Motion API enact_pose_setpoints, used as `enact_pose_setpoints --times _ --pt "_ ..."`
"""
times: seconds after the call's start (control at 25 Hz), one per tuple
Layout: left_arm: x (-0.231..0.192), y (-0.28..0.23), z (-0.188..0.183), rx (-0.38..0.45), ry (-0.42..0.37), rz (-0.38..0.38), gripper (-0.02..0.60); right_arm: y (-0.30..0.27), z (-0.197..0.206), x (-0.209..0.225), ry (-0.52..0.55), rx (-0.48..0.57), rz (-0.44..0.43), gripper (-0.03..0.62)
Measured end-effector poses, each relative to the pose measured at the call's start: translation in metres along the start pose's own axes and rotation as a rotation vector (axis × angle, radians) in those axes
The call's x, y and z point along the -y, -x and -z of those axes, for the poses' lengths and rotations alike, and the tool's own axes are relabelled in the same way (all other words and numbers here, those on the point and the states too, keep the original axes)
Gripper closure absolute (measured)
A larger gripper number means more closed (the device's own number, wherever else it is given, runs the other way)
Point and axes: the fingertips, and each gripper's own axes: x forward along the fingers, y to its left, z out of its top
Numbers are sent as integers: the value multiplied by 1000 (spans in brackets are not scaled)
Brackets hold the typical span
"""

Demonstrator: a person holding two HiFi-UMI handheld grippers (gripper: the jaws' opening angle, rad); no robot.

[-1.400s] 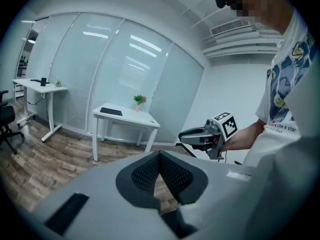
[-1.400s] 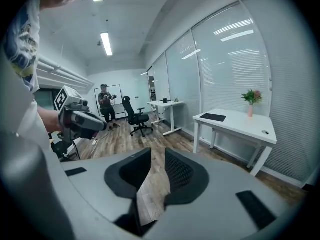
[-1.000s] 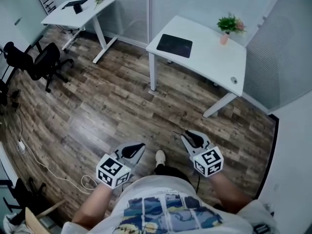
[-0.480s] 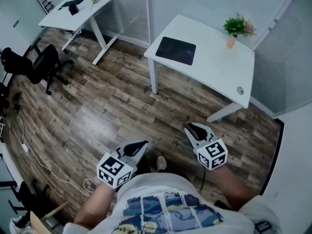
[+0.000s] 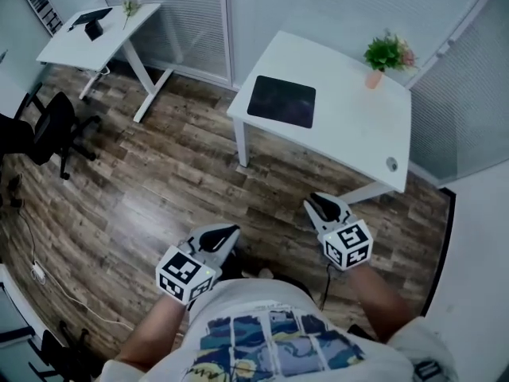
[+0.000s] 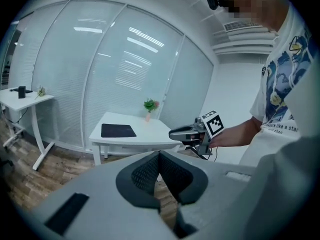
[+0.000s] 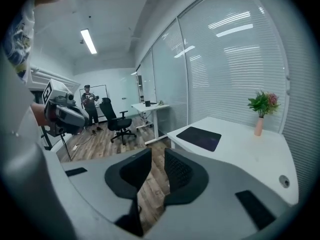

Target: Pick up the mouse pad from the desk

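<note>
Short of the desk (image 5: 350,130) with the mouse pad (image 5: 281,101), left hand-held gripper (image 5: 232,231) seemingly closed, right hand-held gripper (image 5: 313,200) ajar.

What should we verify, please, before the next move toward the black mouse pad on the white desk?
1. The flat black rectangular mouse pad lies flat on the white desk with nothing on it: ok.
2. Jaws of the right tool apart and empty: ok.
3. Jaws of the left tool ready to grasp: not ok, tips together.
4. Both tools at the pad: not ok, they hang over the wooden floor, short of the desk.
5. The green plant in a pink vase stands clear of the pad: ok.
</note>
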Motion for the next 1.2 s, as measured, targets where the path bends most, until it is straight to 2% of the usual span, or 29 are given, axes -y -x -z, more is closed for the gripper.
enact_pose_setpoints --times 0.36,0.48,0.68,0.84,1.2 --pt "-104 -17 -47 -24 -44 121 580 -94 -47 52 -33 -26 137 508" --pt "-137 -24 -58 -30 -48 132 580 -122 -59 80 -35 -16 174 507" --pt "-174 -48 -82 -15 -36 105 580 -163 -59 141 -32 -61 191 494" --pt "-202 -75 -102 -7 -17 46 580 -196 -58 201 -38 -98 196 490" --pt "-235 -146 -143 -16 34 -50 580 -268 -45 321 -26 -180 157 473"
